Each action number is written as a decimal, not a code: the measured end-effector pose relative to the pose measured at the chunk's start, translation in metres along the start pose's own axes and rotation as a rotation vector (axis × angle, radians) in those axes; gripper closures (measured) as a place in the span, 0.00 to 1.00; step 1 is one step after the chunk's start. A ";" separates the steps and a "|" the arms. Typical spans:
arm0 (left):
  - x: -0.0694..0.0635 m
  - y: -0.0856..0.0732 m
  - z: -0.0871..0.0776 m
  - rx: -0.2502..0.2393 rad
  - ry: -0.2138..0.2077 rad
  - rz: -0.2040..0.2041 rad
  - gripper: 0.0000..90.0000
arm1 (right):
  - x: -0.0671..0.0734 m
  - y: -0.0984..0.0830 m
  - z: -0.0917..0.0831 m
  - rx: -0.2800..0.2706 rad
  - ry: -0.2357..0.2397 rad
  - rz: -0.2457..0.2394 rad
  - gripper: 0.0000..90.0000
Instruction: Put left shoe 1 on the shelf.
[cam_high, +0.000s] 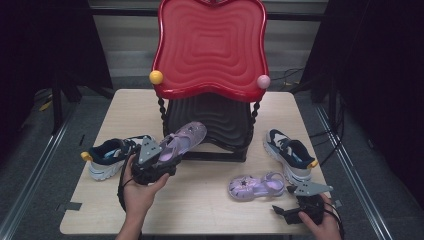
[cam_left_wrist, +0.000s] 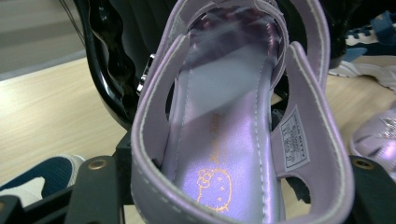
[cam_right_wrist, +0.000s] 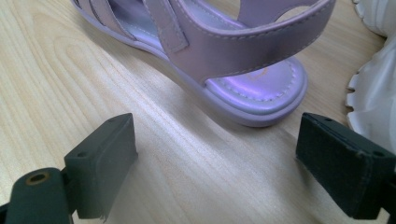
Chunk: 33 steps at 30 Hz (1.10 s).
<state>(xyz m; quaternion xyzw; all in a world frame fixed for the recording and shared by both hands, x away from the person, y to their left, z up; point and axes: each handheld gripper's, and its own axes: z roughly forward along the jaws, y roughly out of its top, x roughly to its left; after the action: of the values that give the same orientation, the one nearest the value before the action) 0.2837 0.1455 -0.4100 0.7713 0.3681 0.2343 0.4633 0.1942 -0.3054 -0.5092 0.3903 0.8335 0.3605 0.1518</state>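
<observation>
Our left tool (cam_high: 159, 160) is clenched on the heel end of a purple sandal (cam_high: 182, 141), its jaws partly spread to the sandal's width; in the left gripper view the heel strap sits between the two black jaws. The sandal is lifted off the tabletop (cam_high: 200, 205), its toe pointing toward the black lower tier (cam_high: 210, 122) of the red stand (cam_high: 210, 47).

Our right tool (cam_high: 300, 200) rests low at the near right, its jaws wide and released, holding nothing; the second purple sandal (cam_high: 256, 185) lies on the tabletop just ahead of it.

We count two purple sandals and two navy-and-white sneakers, one at the left (cam_high: 112, 155) and one at the right (cam_high: 290, 152).
</observation>
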 end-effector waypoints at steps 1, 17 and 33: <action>-0.001 0.001 0.002 -0.003 0.008 -0.007 0.40 | 0.000 0.000 0.000 0.000 0.000 0.000 0.13; -0.010 0.009 0.019 -0.068 0.119 -0.063 0.40 | 0.000 0.000 0.000 0.001 0.000 -0.001 0.13; -0.015 0.016 0.037 -0.123 0.178 -0.116 0.40 | 0.000 0.000 0.000 0.001 -0.001 -0.001 0.13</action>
<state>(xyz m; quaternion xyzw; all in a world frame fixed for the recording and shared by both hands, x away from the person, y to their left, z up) 0.3060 0.1087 -0.4131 0.6950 0.4367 0.2970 0.4880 0.1942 -0.3053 -0.5091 0.3901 0.8338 0.3599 0.1521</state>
